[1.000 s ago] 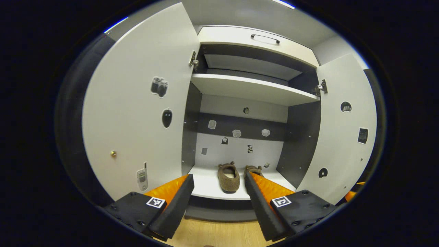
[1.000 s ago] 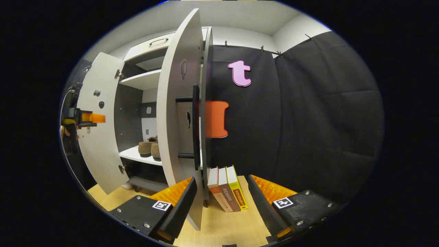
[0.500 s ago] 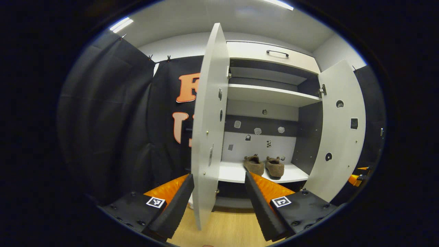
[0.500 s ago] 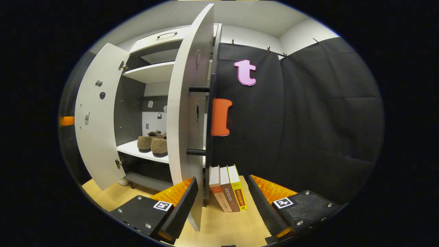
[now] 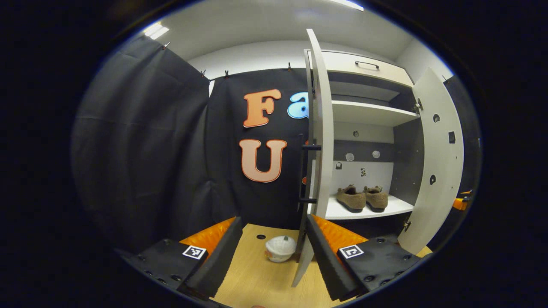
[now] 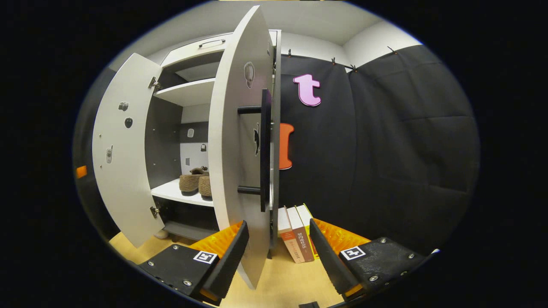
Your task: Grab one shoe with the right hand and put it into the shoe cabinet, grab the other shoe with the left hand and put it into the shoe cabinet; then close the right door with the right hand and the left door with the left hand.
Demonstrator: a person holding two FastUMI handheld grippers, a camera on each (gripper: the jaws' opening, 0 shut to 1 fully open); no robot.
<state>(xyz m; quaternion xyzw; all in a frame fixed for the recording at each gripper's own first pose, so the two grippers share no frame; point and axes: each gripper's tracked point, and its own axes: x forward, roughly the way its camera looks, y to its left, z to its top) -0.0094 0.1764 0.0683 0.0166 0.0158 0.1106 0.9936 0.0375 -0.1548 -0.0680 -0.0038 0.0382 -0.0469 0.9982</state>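
Shoes first: both brown fuzzy slippers (image 5: pixel 362 198) sit side by side on the white lower shelf (image 6: pixel 171 190) of the white shoe cabinet (image 5: pixel 368 113), so I judge only the doors are left to do. My right gripper (image 6: pixel 278 250) is spread wide and holds nothing, and the edge of the white right door (image 6: pixel 237 141) stands between its fingers, with the door's long black bar handle (image 6: pixel 265 149) just beyond. To close it well, I would set my outer finger against the door's outer face near that handle and push in a smooth arc around the hinges, not straight ahead, easing off before it meets the frame. My left gripper (image 5: pixel 274 252) is likewise spread and empty beside the white left door (image 5: pixel 321 128), whose black handle (image 5: pixel 303 171) faces me; a small white cup (image 5: pixel 280 249) on the pale wooden floor (image 5: pixel 257 282) lies near that door's foot, so I should sweep above it.
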